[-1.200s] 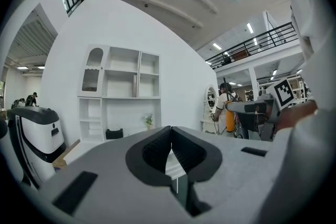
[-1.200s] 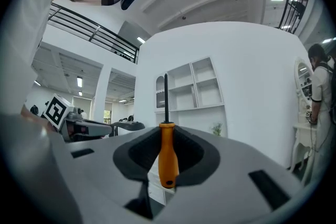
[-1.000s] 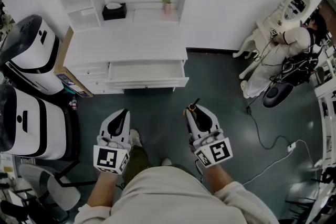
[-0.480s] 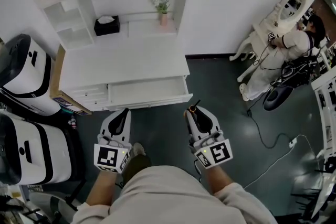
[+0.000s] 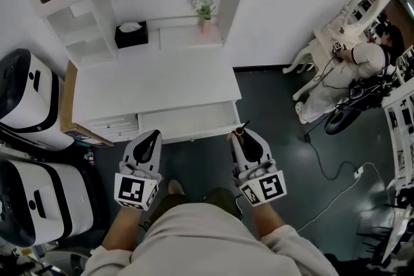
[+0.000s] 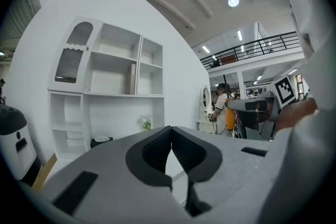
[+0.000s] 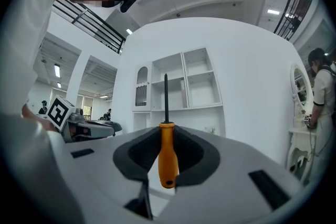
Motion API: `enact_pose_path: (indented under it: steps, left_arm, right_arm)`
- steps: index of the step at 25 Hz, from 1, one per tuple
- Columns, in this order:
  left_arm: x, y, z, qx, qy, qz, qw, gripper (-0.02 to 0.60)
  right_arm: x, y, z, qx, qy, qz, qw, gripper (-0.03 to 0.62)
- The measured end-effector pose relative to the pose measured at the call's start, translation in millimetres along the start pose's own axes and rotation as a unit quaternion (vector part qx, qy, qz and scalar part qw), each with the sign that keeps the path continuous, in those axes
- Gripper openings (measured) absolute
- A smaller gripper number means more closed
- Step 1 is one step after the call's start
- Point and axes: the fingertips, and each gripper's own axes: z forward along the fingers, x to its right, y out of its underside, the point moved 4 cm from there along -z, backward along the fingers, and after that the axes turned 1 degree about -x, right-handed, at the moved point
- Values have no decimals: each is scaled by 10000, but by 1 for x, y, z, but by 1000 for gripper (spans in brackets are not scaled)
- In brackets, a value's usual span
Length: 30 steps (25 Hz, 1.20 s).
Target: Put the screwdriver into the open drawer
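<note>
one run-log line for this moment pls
right tongs: shut on screwdriver | left tongs: shut, empty | drawer: open, ahead of both tongs | screwdriver: not yet in drawer

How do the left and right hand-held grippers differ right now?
The grey left hand-held gripper is shut and empty; the grey right hand-held gripper clamps an orange-handled screwdriver, shaft sticking out forward. The left one faces the open white drawer's front, the right one its right corner. Both point at the drawer.
</note>
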Motion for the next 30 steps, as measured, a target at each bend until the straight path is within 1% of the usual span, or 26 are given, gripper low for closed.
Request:
enact_pose_path:
  steps: [6, 12, 15, 20, 24, 28, 30]
  left_arm:
    - [-3, -1, 18, -27, -74, 18, 10000, 5]
    - [0, 1, 33, -100, -450, -45, 9989, 5]
    - [2, -1, 40, -117, -619, -59, 9980, 5]
    - [2, 1, 46, -186, -834, -83, 9963, 5]
    - [-4, 4, 48, -252, -1024, -136, 9943, 5]
    - [-10, 8, 48, -308, -1216, -196, 9919, 5]
    - [-12, 9, 47, -316, -1296, -218, 9908, 5]
  right_arm:
    - [13, 5, 17, -57, -132, 59, 9999, 77]
    - [37, 16, 47, -158, -563, -15, 9983, 77]
    - [49, 19, 62, -234, -768, -188, 9966, 77]
    - [59, 37, 86, -464, -1113, -585, 9910, 77]
    - [63, 55, 106, -740, -1370, -1082, 9819, 77]
    - [61, 78, 125, -1010, -1666, -1690, 9662, 77]
    - [59, 91, 133, -1174, -1806, -1989, 9561, 77]
